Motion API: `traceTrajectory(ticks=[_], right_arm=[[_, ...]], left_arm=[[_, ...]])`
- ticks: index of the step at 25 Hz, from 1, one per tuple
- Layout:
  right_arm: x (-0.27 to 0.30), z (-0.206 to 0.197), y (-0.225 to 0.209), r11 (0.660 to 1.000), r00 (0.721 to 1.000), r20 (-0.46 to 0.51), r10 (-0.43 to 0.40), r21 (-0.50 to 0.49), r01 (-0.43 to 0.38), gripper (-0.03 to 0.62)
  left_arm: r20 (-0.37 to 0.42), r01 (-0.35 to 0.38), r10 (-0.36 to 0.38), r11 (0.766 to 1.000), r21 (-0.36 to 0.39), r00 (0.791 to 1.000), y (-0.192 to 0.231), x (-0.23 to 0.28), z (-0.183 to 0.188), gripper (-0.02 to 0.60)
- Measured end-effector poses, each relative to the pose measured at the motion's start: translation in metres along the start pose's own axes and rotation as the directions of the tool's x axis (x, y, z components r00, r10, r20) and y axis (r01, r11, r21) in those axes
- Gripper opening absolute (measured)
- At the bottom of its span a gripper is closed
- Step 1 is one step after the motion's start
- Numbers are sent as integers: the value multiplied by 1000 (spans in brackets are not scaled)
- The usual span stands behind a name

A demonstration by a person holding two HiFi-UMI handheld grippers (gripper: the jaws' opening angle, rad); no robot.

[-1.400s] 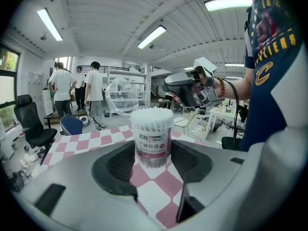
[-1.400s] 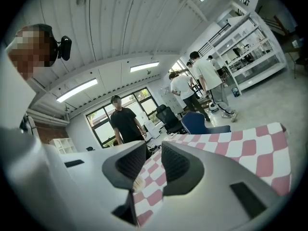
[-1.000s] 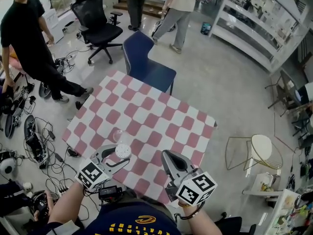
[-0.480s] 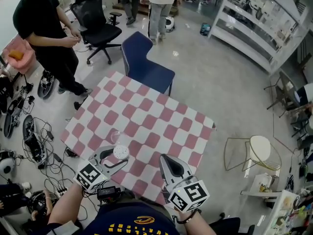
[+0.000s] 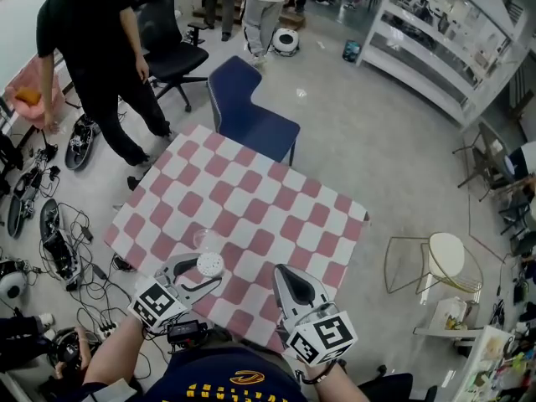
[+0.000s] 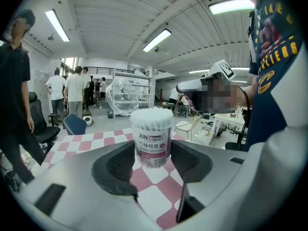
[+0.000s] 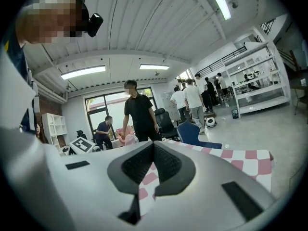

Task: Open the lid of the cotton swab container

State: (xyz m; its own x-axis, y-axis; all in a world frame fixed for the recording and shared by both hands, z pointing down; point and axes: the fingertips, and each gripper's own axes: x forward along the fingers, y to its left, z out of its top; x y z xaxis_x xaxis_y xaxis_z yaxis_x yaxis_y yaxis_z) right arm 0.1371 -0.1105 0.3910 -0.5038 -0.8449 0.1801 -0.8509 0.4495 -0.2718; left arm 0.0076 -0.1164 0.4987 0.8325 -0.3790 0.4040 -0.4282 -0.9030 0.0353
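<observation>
Gripping the cotton swab container (image 6: 152, 134) low on its sides in your left gripper (image 6: 153, 161) near the edge of the table (image 5: 270, 193), right gripper (image 7: 153, 150) closed empty, squeeze gently: it looks light, slick and crushable, its clear lid (image 5: 203, 239) seemingly lying just beyond.

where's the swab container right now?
Head view, near-left edge of the checkered table: the cotton swab container stands upright between the jaws of the left gripper, with the shut right gripper to its right.
</observation>
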Motion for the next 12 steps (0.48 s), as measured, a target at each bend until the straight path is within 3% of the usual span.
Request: traceTrajectory(ticks=[12], right_arm=[[2,5,3,999,1000,9,25,-29,-25,11]], left_arm=[[-5,-6,6,1000,1,1000,3,3,-1,236]])
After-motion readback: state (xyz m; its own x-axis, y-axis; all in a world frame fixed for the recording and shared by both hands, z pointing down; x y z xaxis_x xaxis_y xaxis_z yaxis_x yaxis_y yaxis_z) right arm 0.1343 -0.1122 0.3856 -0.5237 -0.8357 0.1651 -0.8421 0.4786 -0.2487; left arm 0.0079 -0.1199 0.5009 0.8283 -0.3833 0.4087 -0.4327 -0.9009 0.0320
